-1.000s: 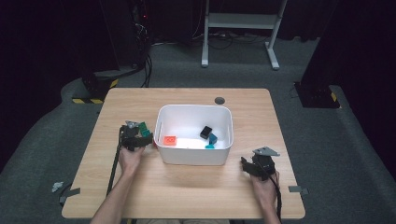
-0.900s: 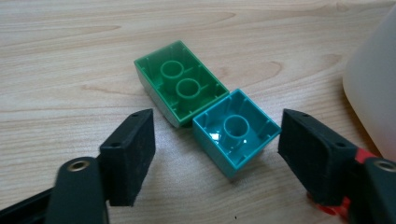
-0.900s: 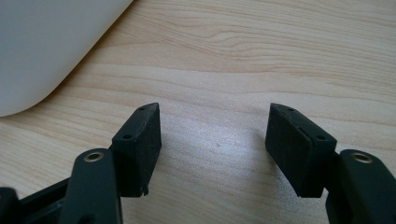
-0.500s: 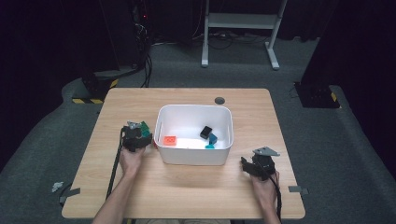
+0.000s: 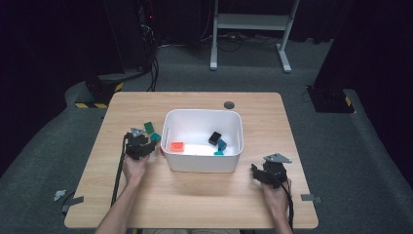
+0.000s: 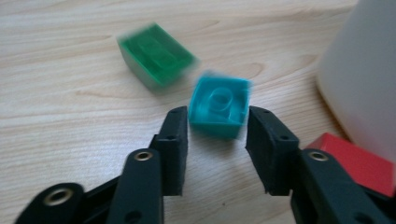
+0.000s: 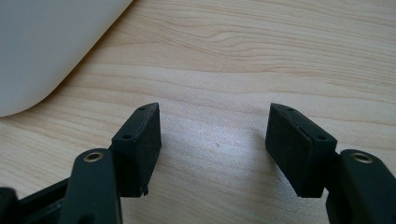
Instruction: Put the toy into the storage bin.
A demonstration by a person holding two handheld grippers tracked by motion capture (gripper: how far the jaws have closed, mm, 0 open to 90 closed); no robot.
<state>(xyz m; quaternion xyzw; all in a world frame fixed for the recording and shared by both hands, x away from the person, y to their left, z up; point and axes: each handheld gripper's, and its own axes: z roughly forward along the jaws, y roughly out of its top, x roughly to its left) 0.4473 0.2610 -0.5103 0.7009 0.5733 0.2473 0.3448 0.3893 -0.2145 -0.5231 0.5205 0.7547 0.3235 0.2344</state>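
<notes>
My left gripper has just been closing, and its pads now press both sides of a teal block on the wooden table. In the high view this left gripper lies left of the white bin, with the teal block at its tips. A green block sits just beyond, and a red block lies by the bin wall. My right gripper stands open over bare wood; from above, that right gripper is off the bin's front right corner.
Inside the bin lie an orange block, a black block and a small blue one. A dark round hole marks the table's far side. The bin's curved corner rises at the upper left of the right gripper view.
Neither hand has shifted on the table, and the blocks and the bin lie as before.
</notes>
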